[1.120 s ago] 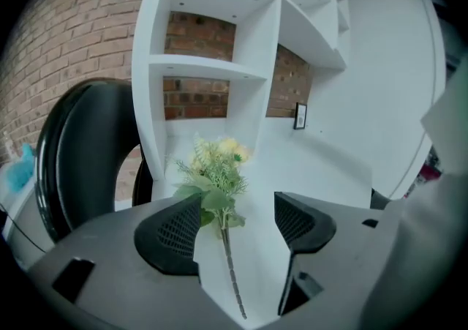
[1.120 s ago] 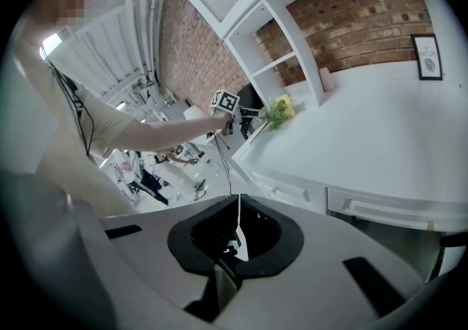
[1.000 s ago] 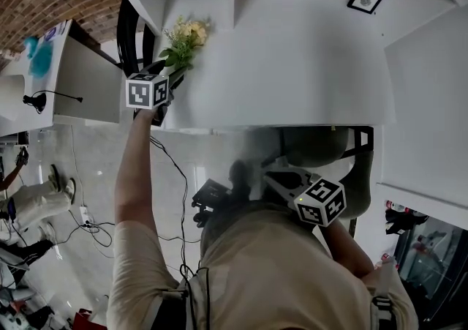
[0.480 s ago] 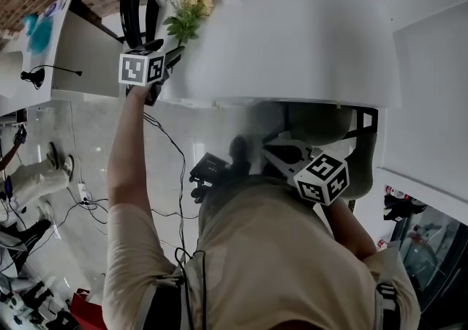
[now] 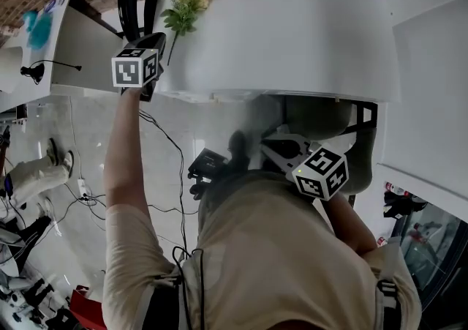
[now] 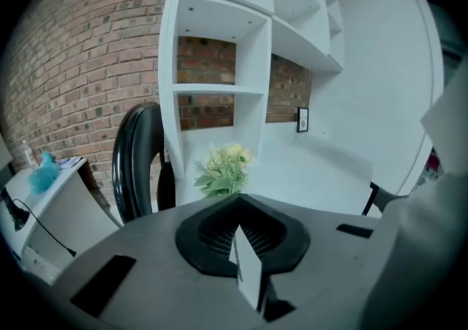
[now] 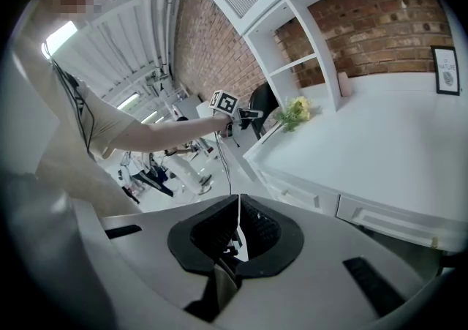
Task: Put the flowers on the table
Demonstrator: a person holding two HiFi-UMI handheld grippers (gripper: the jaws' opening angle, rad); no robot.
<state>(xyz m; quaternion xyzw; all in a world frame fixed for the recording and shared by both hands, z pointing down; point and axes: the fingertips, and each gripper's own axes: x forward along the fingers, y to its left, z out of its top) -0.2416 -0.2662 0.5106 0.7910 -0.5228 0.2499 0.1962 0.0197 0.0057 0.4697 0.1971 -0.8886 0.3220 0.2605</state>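
Finds the left gripper [image 5: 155,42] clenched shut on nothing at the upper left of the head view, by the near edge of the white table [image 5: 307,36]. Finds the flowers [image 5: 184,6] lying on that table just beyond its tip, blooms toward the top of the frame. Finds the right gripper [image 5: 281,153] likewise pressed together and empty, right of centre, close to the person's torso [image 5: 278,263]

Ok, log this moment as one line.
flowers: lying on table | left gripper: at table edge, jaws closing shut, empty | right gripper: jaws shut, empty
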